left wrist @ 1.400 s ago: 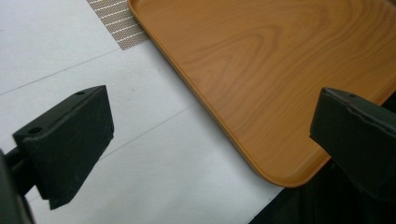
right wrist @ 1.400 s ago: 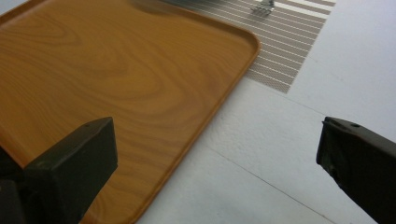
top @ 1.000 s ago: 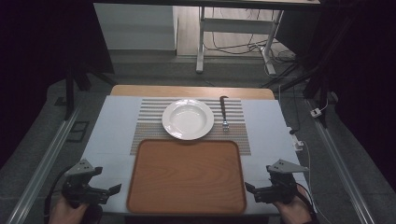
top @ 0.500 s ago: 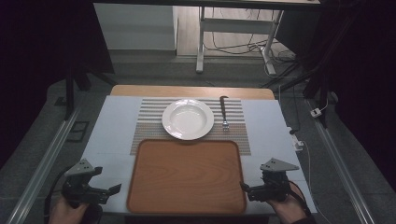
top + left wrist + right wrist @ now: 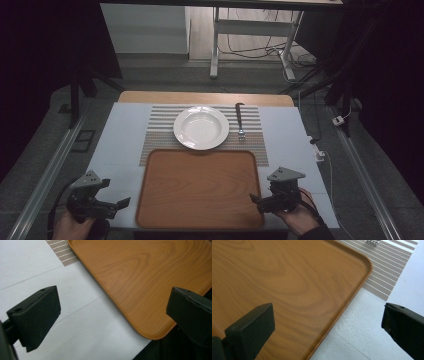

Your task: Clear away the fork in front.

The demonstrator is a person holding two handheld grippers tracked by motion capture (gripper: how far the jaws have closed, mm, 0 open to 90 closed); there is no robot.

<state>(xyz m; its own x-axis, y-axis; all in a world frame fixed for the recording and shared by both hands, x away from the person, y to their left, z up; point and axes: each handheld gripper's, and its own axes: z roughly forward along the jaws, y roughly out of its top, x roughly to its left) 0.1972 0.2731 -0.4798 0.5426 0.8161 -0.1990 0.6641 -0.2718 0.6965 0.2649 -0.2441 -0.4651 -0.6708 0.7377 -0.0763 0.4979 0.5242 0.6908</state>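
Change since 1.0 s ago: right gripper (image 5: 259,201) has moved in from off the tray's right side and now sits at the right edge of the tray (image 5: 200,187), near its near-right corner. Left gripper (image 5: 120,204) is unchanged, just beside the near-left corner.

Reading: the two are probably closing on opposite sides of the tray for a two-handed lift; the right is further along, the left has yet to commit.

Tray: on the white table cover (image 5: 120,135), near edge at the table's front, far edge overlapping the striped mat (image 5: 160,135). Nothing on it. Plate (image 5: 201,127) and fork (image 5: 240,120) lie beyond, on the mat.

Pose: both grippers low, pointing inward. Right gripper view: jaws wide apart, straddling the tray edge (image 5: 347,305), nothing between them. Left gripper view: jaws wide apart over the corner (image 5: 150,336), not gripping.
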